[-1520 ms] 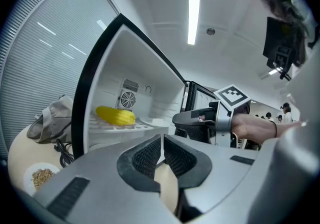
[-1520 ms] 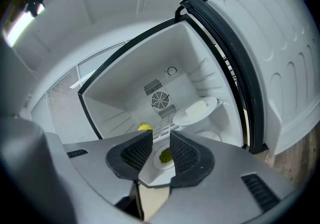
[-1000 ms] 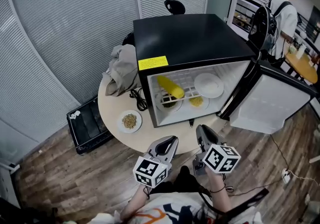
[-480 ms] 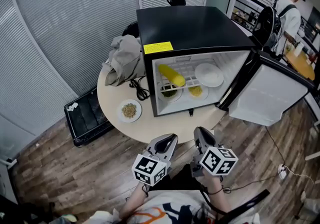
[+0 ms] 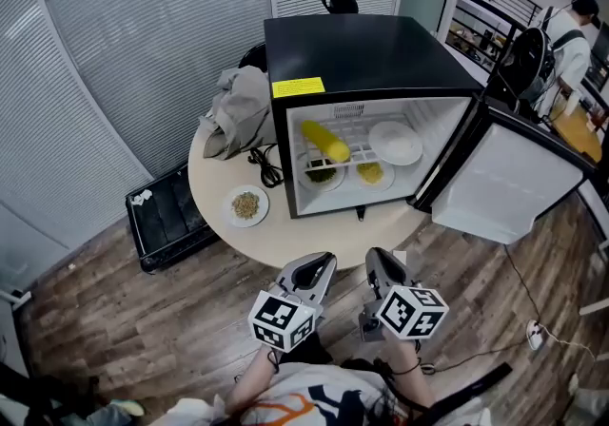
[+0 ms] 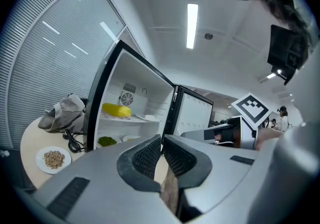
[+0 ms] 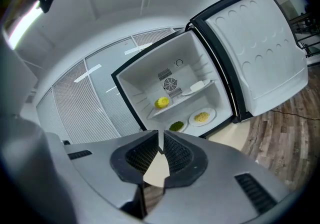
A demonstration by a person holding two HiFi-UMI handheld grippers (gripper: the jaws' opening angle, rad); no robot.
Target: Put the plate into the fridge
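The plate (image 5: 246, 205) of grain sits on the desk (image 5: 285, 245) left of the open fridge (image 5: 371, 53), farther off and leftward of both clenched, empty jaws, nearer the left gripper (image 5: 325, 261) than the right gripper (image 5: 373, 257), whose jaws have just been closing.

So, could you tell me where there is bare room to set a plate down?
The tabletop in front of the fridge is bare. Inside is crowded: corn and white plate above, greens plate and yellow-food plate below.
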